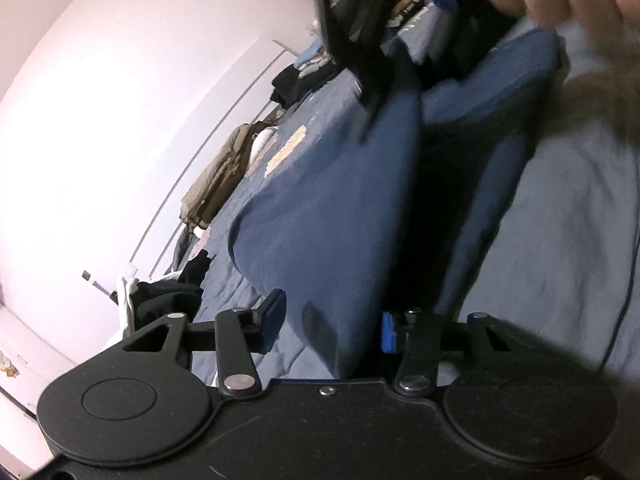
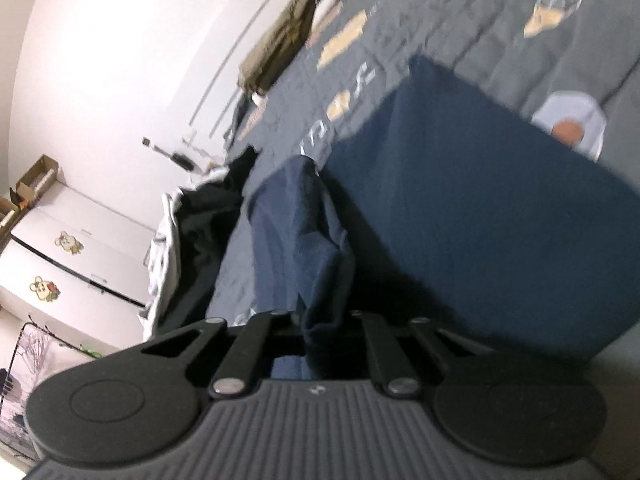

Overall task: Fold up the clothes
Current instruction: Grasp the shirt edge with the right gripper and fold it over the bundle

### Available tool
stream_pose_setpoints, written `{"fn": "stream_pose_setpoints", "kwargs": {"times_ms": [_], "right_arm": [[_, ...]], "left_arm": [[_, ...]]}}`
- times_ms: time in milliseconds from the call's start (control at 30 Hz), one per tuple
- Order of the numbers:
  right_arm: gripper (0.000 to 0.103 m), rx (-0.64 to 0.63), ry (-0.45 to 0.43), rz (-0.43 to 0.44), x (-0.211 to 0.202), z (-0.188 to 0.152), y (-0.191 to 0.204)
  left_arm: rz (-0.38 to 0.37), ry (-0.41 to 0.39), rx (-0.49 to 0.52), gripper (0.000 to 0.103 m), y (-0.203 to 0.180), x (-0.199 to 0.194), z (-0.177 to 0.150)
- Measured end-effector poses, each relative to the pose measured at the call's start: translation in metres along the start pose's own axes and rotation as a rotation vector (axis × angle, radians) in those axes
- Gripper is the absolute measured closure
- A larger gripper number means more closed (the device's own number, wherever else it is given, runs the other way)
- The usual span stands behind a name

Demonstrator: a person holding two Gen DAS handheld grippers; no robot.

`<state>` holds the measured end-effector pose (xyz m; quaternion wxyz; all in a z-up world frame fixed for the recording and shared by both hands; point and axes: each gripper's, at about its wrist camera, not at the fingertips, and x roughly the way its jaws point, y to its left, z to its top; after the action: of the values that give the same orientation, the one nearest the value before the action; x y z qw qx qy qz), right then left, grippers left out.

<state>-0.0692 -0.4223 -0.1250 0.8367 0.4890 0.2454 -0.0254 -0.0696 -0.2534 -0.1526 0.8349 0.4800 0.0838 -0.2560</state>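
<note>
Navy garment (image 1: 332,200) draped in folds over grey bed (image 2: 500,20), right gripper (image 2: 316,332) jaws pinching its bunched edge, left gripper (image 1: 328,320) jaws part-spread, cloth between, contact seemingly only on one side.

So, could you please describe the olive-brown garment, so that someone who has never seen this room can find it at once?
Start from the bed with the grey-blue quilted cover and follow its far edge along the white wall. There the olive-brown garment lies bunched in a long heap against the wall. It is the only khaki piece; the black clothes nearby are darker, and the navy garment is blue.
</note>
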Motion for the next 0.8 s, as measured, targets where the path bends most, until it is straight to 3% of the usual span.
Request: {"fn": "stream_pose_setpoints", "kwargs": {"times_ms": [267, 433, 533, 600, 767, 800], "right_arm": [[0.097, 0.013, -0.126, -0.071, -0.051, 0.029, -0.017], [0.097, 0.042, -0.137, -0.153, -0.059, 0.04, -0.047], [0.097, -0.009, -0.16, -0.211, -0.062, 0.045, -0.06], [0.097, 0.034, -0.166, -0.207, -0.068, 0.044, -0.069], [0.097, -0.043, -0.172, -0.213, -0.077, 0.043, -0.063], [0.097, -0.033, -0.13, -0.236, -0.072, 0.043, -0.068]], "left_arm": [[-0.015, -0.06, -0.006, 0.058, -0.007, -0.008, 0.017], [-0.044, -0.077, 0.038, 0.058, -0.019, -0.003, 0.026], [-0.053, -0.07, 0.058, 0.058, -0.025, 0.0, 0.028], [-0.055, -0.066, 0.055, 0.058, -0.024, 0.001, 0.029], [-0.059, -0.061, 0.053, 0.058, -0.022, 0.003, 0.027], [-0.063, -0.054, 0.058, 0.058, -0.024, 0.005, 0.027]]}}
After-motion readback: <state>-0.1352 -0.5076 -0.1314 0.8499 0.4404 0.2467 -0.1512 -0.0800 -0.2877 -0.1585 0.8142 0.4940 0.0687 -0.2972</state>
